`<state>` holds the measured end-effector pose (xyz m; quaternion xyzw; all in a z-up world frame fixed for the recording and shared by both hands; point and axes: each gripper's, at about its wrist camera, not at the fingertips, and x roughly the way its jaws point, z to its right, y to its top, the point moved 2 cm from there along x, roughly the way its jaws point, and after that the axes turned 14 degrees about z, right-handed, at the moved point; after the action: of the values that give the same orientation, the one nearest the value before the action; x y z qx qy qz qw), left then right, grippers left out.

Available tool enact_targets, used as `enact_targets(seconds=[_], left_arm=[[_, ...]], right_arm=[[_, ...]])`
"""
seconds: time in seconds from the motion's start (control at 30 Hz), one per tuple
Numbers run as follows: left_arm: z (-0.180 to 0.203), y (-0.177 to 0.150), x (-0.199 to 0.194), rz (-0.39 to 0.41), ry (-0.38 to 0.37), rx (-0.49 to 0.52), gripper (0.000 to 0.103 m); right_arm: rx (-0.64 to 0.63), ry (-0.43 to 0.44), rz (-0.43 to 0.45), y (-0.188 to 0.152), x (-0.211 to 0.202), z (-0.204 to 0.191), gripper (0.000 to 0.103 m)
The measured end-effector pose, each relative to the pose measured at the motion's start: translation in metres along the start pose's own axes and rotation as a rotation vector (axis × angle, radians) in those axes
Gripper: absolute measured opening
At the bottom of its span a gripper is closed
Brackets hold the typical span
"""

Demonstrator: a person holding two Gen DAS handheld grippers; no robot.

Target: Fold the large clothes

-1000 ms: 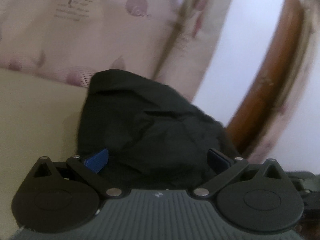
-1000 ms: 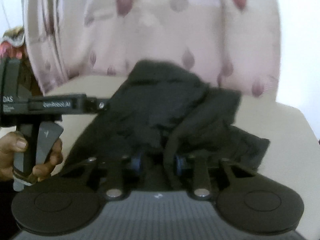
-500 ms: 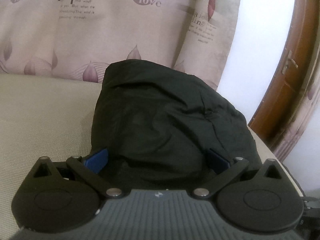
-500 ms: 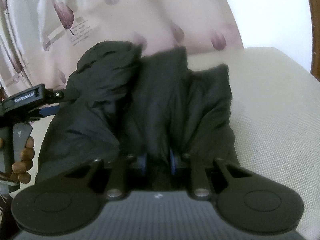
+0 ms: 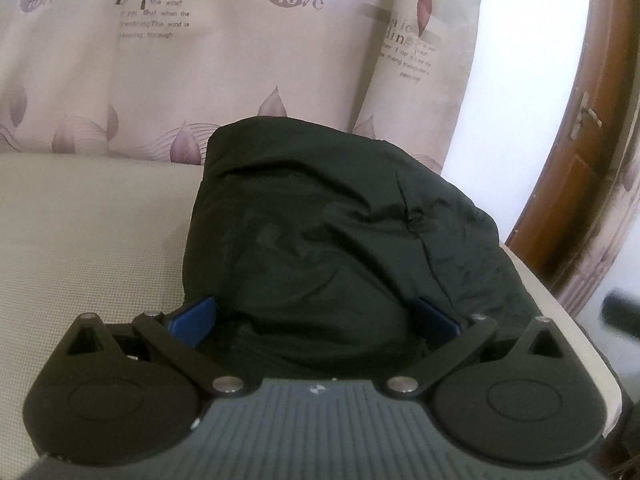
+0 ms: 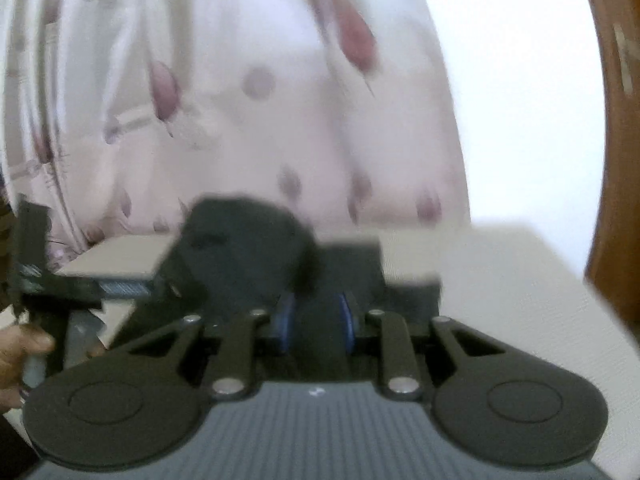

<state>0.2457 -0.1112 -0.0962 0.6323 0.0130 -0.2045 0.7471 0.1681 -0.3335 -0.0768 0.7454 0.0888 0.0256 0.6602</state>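
Black garment [image 5: 340,232] fills the middle of the left wrist view. It is a big, crumpled, puffy heap lying on the beige woven tabletop [image 5: 88,232], with its far edge up near the curtain. That curtain [image 5: 220,80] runs across the whole back of the scene, pale pink with purple leaves, the word "love" and a few lines of small print. To its right comes a strip of white wall [image 5: 528,100], then a brown wooden door [image 5: 576,160] curving down the edge of the picture.

Now the tools. The left claw [image 5: 314,316] stands wide, its blue pads [image 5: 192,316] set far apart, and the near bulk of the garment bulges right into the gap between them. The cloth meets both pads, but whether they actually squeeze it I cannot tell. The right wrist view is badly smeared, so take this with care. The right claw [image 6: 316,320] is nearly closed, with its two blue pads close together. Its jaws have just been opening a touch, and even so a dark fold of the garment sits pinched between them, rising up and away into the rest of the heap. Off to the left of that view the other gripper's black body shows, with a person's hand [image 6: 20,356] wrapped around its grip at the very edge.

Smallest of all — a metal handle [image 5: 588,114] on the door.
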Motion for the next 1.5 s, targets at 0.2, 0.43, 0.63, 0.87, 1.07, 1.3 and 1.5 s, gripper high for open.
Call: enact_targets(seconds=[0.2, 0.43, 0.63, 0.87, 1.07, 1.3, 1.5], left_arm=[[0.000, -0.001, 0.001, 0.001, 0.006, 0.003, 0.103], [0.002, -0.003, -0.013, 0.048, -0.038, 0.038, 0.103], [-0.024, -0.006, -0.038, 0.085, -0.008, -0.070, 0.103], [-0.010, -0.004, -0.081, 0.234, 0.082, 0.130, 0.103], [-0.001, 0.007, -0.116, 0.284, 0.171, 0.142, 0.103], [0.004, 0.025, -0.140, 0.211, 0.135, 0.094, 0.103], [0.005, 0.009, -0.149, 0.320, 0.267, 0.114, 0.103]], right_arm=[[-0.243, 0.013, -0.068, -0.026, 0.029, -0.032, 0.033], [0.013, -0.022, -0.230, -0.098, 0.076, 0.027, 0.040], [0.090, -0.006, -0.222, -0.082, 0.071, 0.039, 0.044], [0.084, -0.126, 0.018, -0.041, 0.015, 0.026, 0.070], [0.085, -0.110, 0.168, -0.016, -0.041, -0.006, 0.088], [0.047, -0.108, 0.176, -0.021, -0.083, -0.050, 0.097], [-0.018, -0.189, 0.057, -0.018, -0.066, -0.031, 0.103]])
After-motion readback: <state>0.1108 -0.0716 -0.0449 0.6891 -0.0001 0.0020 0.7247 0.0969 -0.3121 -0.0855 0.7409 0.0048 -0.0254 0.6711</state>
